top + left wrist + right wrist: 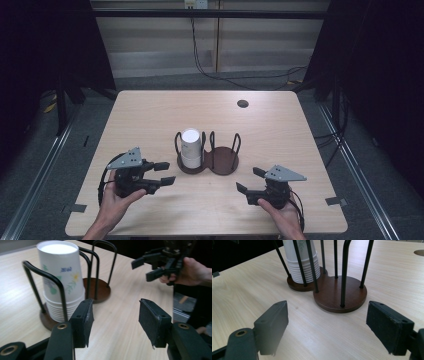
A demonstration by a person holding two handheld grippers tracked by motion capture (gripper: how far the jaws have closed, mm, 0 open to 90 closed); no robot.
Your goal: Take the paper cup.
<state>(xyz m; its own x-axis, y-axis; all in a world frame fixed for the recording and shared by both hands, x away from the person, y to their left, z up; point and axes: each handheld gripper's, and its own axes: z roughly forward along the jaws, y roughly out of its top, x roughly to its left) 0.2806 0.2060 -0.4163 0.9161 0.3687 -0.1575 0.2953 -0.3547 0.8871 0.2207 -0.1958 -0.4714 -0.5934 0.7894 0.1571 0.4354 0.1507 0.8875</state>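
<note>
- A stack of white paper cups [191,147] with little green and yellow flower pictures stood upside down, one cup over the next, so many rims showed at the bottom.
- The stack sat in the left ring of a dark brown wooden cup holder with thin black wire hoops [222,160]. The right ring of the holder was bare wood.
- The holder stood in the middle of the light wooden table [150,115], and a small round dark hole [242,103] lay in the table top far behind it.
- The left claw [167,172] hung near the table's front left part, with its jaws pointed toward the cups.
- Its jaws were spread apart and nothing was between them.
- In the left gripper view, the cups stood near the claw, ahead and to the left of the jaw on the left, and did not touch it.
- The right claw [247,180] was at the front right, just in front of the bare ring.
- Its jaws were spread wide too, with only table between them.
- In the right gripper view, the bare ring was near, and the cups stood farther back on the left.
</note>
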